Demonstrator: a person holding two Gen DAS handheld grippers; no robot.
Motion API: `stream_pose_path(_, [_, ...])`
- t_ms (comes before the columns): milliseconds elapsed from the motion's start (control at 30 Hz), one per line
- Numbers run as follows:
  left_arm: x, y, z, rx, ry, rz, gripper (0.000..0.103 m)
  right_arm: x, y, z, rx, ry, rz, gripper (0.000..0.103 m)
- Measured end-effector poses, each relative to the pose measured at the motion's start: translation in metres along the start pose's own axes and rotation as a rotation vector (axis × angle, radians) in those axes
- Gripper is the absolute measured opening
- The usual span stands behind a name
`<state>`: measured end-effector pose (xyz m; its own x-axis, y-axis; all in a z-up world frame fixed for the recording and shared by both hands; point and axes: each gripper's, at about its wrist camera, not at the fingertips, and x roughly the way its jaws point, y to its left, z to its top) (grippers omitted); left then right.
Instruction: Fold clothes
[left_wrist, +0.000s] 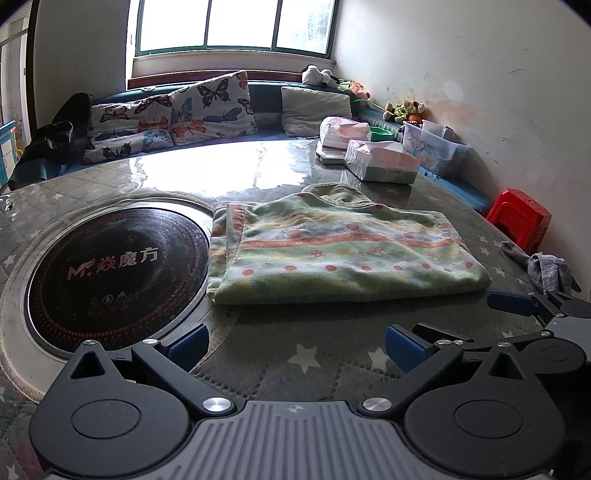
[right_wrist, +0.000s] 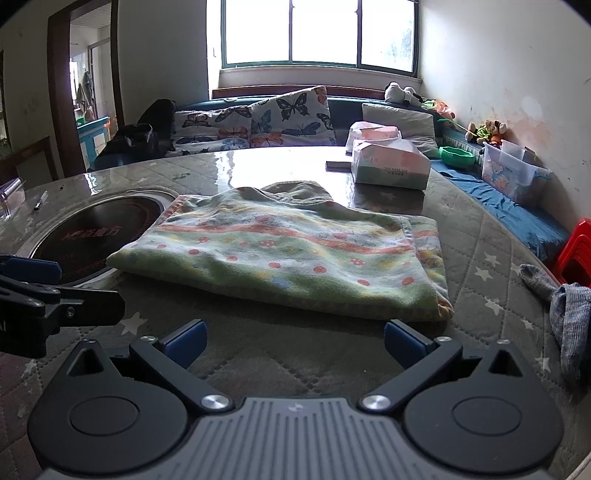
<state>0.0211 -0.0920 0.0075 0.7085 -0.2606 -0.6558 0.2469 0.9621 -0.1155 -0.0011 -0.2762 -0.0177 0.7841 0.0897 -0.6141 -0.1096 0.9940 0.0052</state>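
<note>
From the left tongs' (left_wrist: 295, 345) camera, the jaws stood wide and empty, hanging low over the quilted table cover (left_wrist: 314, 369). The folded green flowered garment (left_wrist: 343, 251) lay just ahead of them, its left edge touching the rim of the round cooker plate (left_wrist: 114, 273) set into the table. The right tongs showed at the right edge. From the right tongs' (right_wrist: 295, 343) camera, the jaws were likewise wide and empty, the garment (right_wrist: 288, 258) again just ahead, a little leftward. This view alone showed a pen (right_wrist: 40, 201) far to the left and the doorway; the left view alone showed the cooker's lettering clearly. A grey sock (right_wrist: 561, 310) lay off to the right. I judged a careless grab might catch only the top layer and undo the folds, or drag cloth onto the cooker.
</note>
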Motion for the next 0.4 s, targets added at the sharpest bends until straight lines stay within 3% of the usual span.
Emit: stream_pose_path(400, [-0.014, -0.007, -0.006, 0.022, -0.049, 0.029, 0.103, -0.014, 0.003, -0.003, 0.01, -0.028, 0.014, 0.103])
